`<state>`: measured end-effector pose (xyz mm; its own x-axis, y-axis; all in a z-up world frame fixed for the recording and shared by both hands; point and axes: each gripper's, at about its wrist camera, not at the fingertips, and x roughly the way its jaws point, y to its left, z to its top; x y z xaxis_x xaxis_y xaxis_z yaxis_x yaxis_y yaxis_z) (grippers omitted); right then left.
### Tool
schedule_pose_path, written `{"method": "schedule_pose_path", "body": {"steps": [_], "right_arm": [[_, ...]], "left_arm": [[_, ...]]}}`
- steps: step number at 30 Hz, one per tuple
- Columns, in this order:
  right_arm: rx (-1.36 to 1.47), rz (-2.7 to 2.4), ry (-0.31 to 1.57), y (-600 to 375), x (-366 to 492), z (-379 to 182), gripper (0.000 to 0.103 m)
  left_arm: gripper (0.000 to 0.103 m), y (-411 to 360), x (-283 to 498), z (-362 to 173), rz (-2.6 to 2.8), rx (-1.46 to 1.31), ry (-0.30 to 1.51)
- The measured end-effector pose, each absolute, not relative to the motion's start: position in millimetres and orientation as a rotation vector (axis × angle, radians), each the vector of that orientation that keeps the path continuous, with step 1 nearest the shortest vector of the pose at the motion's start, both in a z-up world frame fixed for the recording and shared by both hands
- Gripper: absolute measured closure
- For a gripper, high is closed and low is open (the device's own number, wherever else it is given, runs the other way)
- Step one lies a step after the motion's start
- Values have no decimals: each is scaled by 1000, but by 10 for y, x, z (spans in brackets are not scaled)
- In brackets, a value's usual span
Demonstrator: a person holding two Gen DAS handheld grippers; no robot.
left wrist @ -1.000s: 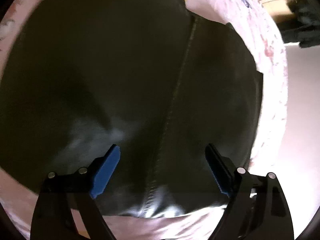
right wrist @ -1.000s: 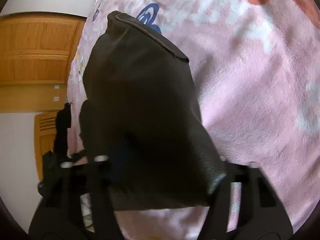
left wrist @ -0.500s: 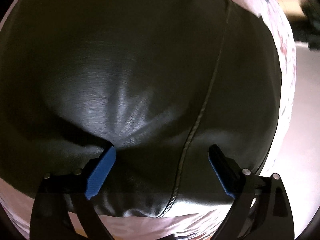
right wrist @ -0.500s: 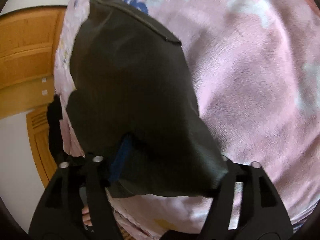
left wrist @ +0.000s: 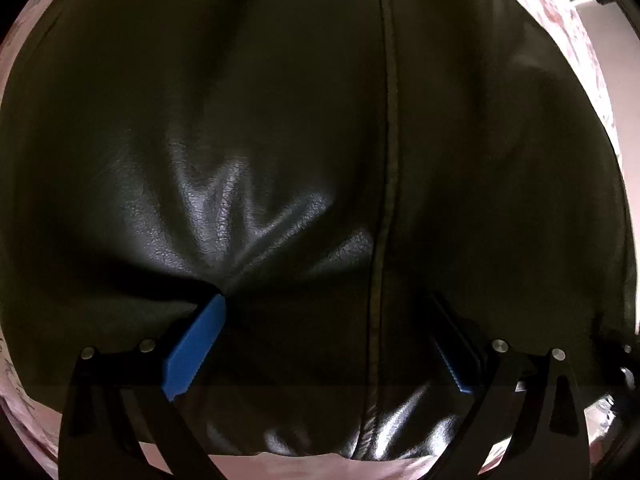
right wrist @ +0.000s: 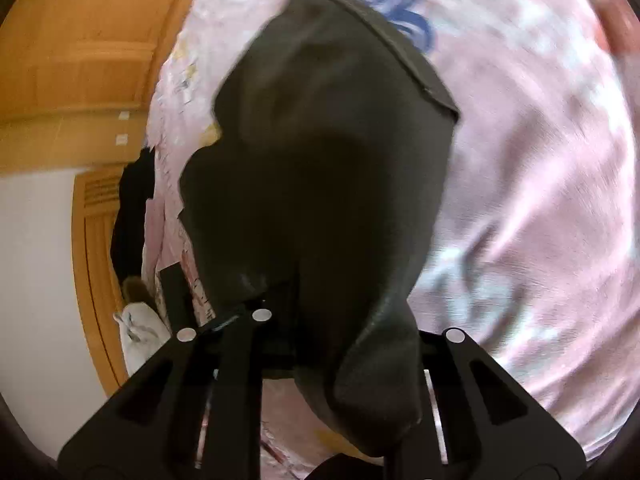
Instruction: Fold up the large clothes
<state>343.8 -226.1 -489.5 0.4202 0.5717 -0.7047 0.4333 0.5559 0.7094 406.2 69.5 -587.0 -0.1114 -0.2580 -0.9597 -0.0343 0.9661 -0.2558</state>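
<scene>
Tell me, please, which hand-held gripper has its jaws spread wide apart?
The left hand-held gripper: its blue pads stand far apart over the black garment. The right hand-held gripper's jaws are closing, with a fold of that garment between them.

The left hand-held gripper (left wrist: 324,344) points steeply down, jaws spread wide. The right hand-held gripper (right wrist: 340,344) angles downward, jaws closing on dark cloth.
</scene>
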Motion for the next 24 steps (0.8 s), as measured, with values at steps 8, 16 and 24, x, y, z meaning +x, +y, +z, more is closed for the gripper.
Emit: {"method": "schedule_pose_path", "body": {"steps": [8,16,24], "right_arm": [[882,214,1142,-1739,3679,-4353,89],[655,351,1131,-946,4125,-3919,89],[208,583,1208,327,4327,-3715,89]], "left_arm": [[79,1650,3998,-5255,-57,-396,1574],[100,1883,3717,-5627,45,-375,1646],[101,1980,3521,-5704,48,-441,1590]]}}
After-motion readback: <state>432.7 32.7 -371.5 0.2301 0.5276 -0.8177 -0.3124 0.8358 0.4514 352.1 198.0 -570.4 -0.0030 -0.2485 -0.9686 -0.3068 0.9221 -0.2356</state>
